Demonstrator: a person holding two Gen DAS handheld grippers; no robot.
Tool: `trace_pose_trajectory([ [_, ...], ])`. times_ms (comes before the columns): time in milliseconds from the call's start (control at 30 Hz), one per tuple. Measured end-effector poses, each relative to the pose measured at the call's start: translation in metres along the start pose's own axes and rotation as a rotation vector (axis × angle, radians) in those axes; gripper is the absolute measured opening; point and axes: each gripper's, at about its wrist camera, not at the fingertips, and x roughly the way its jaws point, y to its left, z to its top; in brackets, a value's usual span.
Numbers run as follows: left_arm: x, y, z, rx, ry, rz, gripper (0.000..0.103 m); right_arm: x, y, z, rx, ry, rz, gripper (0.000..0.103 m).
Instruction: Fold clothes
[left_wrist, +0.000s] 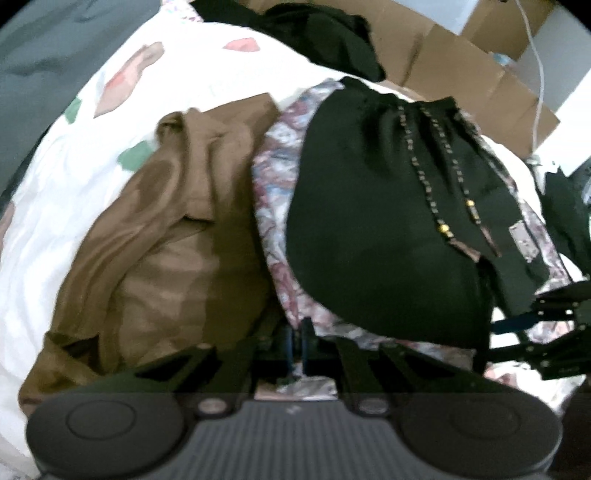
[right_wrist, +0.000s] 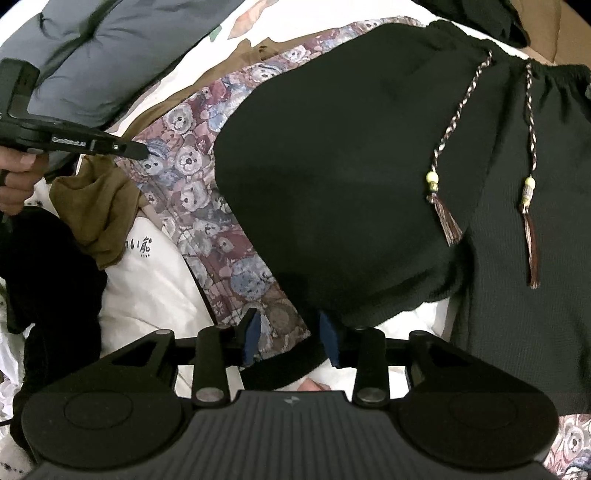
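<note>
**A:** What do you see of the clothes?

**B:** I see the black shorts in the middle of my right view. They lie on top of a teddy-bear print cloth. Two braided cords with beads and tassels hang down from the waistband.

**A:** And your right gripper?

**B:** Its blue pads stand apart. The bear cloth's edge and a black hem lie between them, but I do not see the pads pressing on anything. So it is open.

**A:** The left one?

**B:** My left gripper has its fingers closed tight. A bit of the bear cloth sits right at the tips, and I think it is pinched there, but the picture is blurry. From the right view I see the left gripper's tip on the bear cloth, with a hand holding its handle.

**A:** What is around that?

**B:** A brown garment lies crumpled beside the bear cloth. Under it all is a white sheet with pink and green patches. Farther back is more dark clothing, then cardboard boxes and a white cable. A grey padded thing lies off to the side.
</note>
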Motion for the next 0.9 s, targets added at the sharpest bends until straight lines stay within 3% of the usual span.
trace_pose_trajectory([
  [200, 0.008, -0.024, 0.012, 0.024, -0.002, -0.065, 0.004, 0.000, 0.006, 0.005, -0.005, -0.024, 0.009, 0.044],
  [733, 0.038, -0.068, 0.038, 0.014, 0.004, -0.261, 0.004, -0.007, 0.032, 0.036, -0.015, -0.196, 0.168, 0.053],
  [900, 0.043, -0.075, 0.044, -0.022, 0.007, -0.320, 0.004, -0.003, 0.039, 0.049, -0.029, -0.218, 0.136, 0.057],
])
